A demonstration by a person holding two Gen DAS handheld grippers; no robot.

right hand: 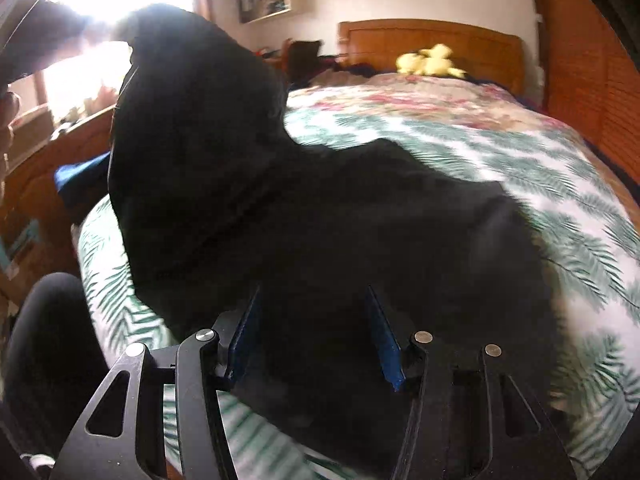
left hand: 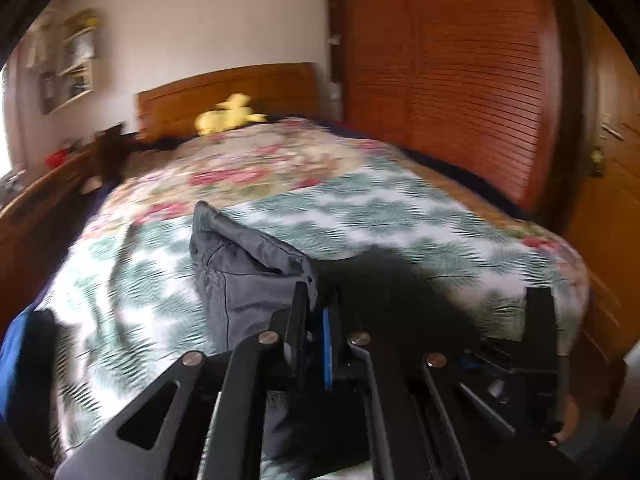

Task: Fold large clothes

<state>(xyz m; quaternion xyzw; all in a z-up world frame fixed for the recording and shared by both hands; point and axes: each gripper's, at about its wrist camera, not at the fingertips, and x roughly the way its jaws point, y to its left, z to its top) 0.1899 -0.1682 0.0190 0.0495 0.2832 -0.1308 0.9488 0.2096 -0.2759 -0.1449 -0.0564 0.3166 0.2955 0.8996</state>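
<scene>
**Dark garment half-lifted over the bed, held at one corner only**

A person stands at the foot of a bed (right hand: 568, 216) with a claw in each hand, working a large dark garment (right hand: 320, 220) that lies across the leaf-print bedspread (left hand: 360, 208). The left claw (left hand: 316, 312) is closed tight on a fold of the cloth, whose grey inner face (left hand: 244, 272) stands up in a peak just ahead of its fingers. Seen from the right-hand camera, that lifted part rears high at the left, while the rest sprawls flat over the spread. The right claw (right hand: 312, 336) hangs with its blue pads (right hand: 384, 344) well parted over the near edge of the garment; the pads do not appear to press on it.

The risk, as it looks from here, is a lopsided fold. With only one corner pinched, the free side may drag, bunch or twist under itself as the lifted part swings over. The pinch itself looks thin, a small bite of cloth, and could slip out under the garment's weight. The bedspread beneath is already rumpled and might ride along with the fabric. Both views are smeared by motion, so the exact edge in the left claw's hold cannot be made out.
</scene>
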